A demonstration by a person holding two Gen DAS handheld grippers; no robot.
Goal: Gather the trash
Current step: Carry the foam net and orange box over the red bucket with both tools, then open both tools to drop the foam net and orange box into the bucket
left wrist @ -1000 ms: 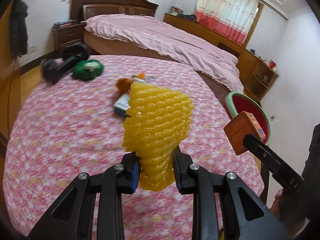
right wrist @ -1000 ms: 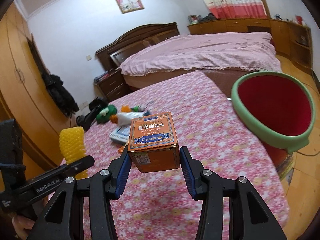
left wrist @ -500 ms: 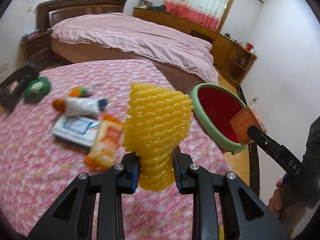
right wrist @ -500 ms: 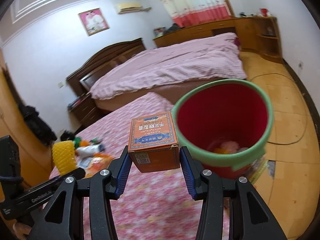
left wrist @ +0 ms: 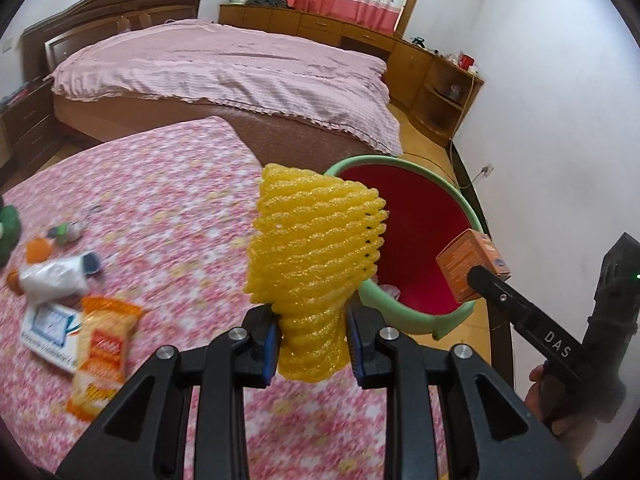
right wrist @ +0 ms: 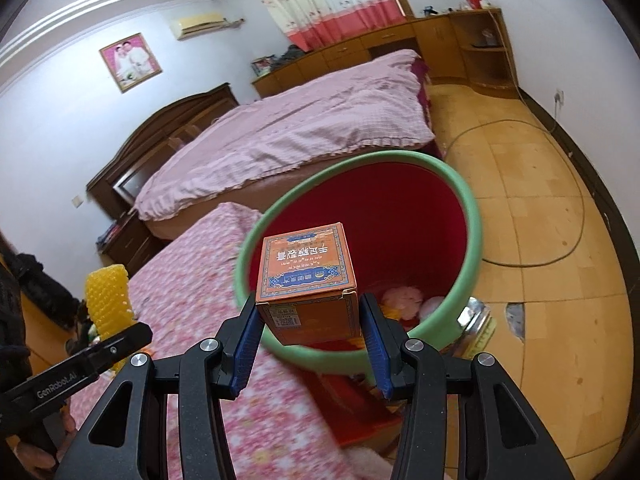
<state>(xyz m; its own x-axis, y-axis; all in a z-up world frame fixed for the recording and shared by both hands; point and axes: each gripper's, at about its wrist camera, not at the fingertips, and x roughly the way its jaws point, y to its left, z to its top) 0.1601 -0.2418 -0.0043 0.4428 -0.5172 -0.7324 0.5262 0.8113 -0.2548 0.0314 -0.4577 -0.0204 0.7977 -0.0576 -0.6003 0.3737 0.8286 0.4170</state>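
My left gripper [left wrist: 312, 354] is shut on a yellow foam fruit net [left wrist: 316, 256], held above the pink flowered bed cover [left wrist: 168, 200] near its right edge. My right gripper [right wrist: 310, 346] is shut on an orange carton box [right wrist: 306, 276] and holds it over the near rim of the red bin with a green rim [right wrist: 472, 216]. The bin also shows in the left wrist view [left wrist: 416, 240], beside the bed, with the box [left wrist: 468, 264] at its right rim. Some trash lies in the bin's bottom [right wrist: 404, 300].
On the bed cover at left lie an orange snack packet [left wrist: 100, 348], a blue-white box [left wrist: 48, 328], a white bottle [left wrist: 52, 276] and small items. A second bed [left wrist: 224, 68] stands behind. Wooden cabinets [left wrist: 436, 80] line the far wall. A cable [right wrist: 560, 208] lies on the floor.
Both grippers have swung right toward the bin. The orange box is now over the bin's rim, and the foam net is nearer the bin. Both grips are unchanged.
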